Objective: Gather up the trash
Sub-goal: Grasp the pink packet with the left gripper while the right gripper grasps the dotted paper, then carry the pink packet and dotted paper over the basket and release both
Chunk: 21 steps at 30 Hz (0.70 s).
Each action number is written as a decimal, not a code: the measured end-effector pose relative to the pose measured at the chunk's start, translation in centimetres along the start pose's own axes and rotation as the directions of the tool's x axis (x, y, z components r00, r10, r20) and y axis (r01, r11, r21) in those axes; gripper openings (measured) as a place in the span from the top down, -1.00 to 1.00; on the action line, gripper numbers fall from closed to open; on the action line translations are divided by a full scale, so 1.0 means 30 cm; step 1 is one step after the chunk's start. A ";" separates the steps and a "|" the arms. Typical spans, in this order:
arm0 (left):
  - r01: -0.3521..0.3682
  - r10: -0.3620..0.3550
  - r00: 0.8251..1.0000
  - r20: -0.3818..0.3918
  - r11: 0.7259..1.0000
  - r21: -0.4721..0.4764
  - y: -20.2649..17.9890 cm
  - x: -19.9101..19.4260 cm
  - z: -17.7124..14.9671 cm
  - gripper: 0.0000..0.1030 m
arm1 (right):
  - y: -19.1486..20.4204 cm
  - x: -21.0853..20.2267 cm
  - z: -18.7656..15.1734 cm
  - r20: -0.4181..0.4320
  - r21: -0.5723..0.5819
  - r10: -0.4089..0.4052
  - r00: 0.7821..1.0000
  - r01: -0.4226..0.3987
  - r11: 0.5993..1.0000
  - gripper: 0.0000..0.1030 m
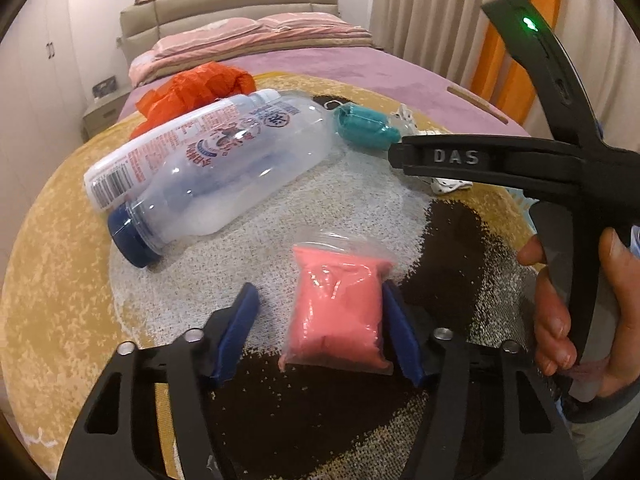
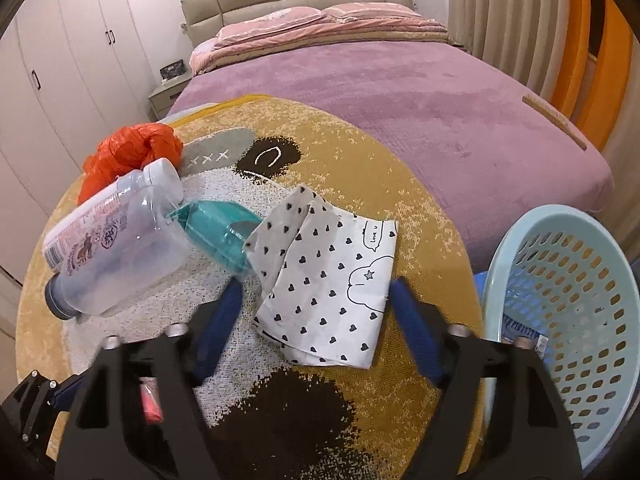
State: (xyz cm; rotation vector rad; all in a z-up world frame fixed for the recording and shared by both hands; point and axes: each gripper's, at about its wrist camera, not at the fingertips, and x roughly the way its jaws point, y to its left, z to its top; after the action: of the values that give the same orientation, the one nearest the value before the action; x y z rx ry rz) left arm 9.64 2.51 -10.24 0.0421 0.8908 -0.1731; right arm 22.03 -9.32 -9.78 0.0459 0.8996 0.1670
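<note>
Left gripper [image 1: 320, 324] is down on the rug [image 1: 60, 280] with its jaws around a pink packet [image 1: 338, 312]: the right pad touches it, the left pad doesn't, so no real pinch. Right gripper [image 2: 316, 320] is spread wide around a heart-print paper [image 2: 332, 280], not touching it. Clear bottle [image 1: 208, 172], teal wrapper [image 2: 216, 232] and orange bag [image 1: 192, 88] lie further out, and a blue basket [image 2: 560, 320] sits off right.

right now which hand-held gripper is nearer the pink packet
Left. The left hand-held gripper straddles the pink packet, one finger against its edge. The right hand-held gripper sits over the heart-print paper, further off.
</note>
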 end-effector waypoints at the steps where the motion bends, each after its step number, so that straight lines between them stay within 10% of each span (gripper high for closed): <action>1: -0.002 0.002 1.000 0.001 1.000 0.005 -0.007 -0.003 -0.001 0.02 | 0.004 -0.003 0.000 0.003 -0.006 -0.004 1.000 0.004 1.000 -0.09; 7: 0.019 -0.019 1.000 0.004 1.000 -0.008 -0.010 -0.005 0.011 0.27 | 0.006 -0.033 -0.007 0.034 -0.036 0.010 0.999 -0.009 0.999 0.58; 21: 0.074 -0.075 0.990 0.117 0.997 0.016 -0.051 -0.103 0.058 0.28 | -0.081 -0.216 -0.030 0.129 0.017 0.074 0.989 -0.077 0.997 0.70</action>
State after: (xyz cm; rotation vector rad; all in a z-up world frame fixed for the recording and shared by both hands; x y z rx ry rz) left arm 8.81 1.24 -6.70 0.0091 0.7747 -0.2477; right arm 17.68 -12.81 -5.59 0.1099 0.7716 0.2228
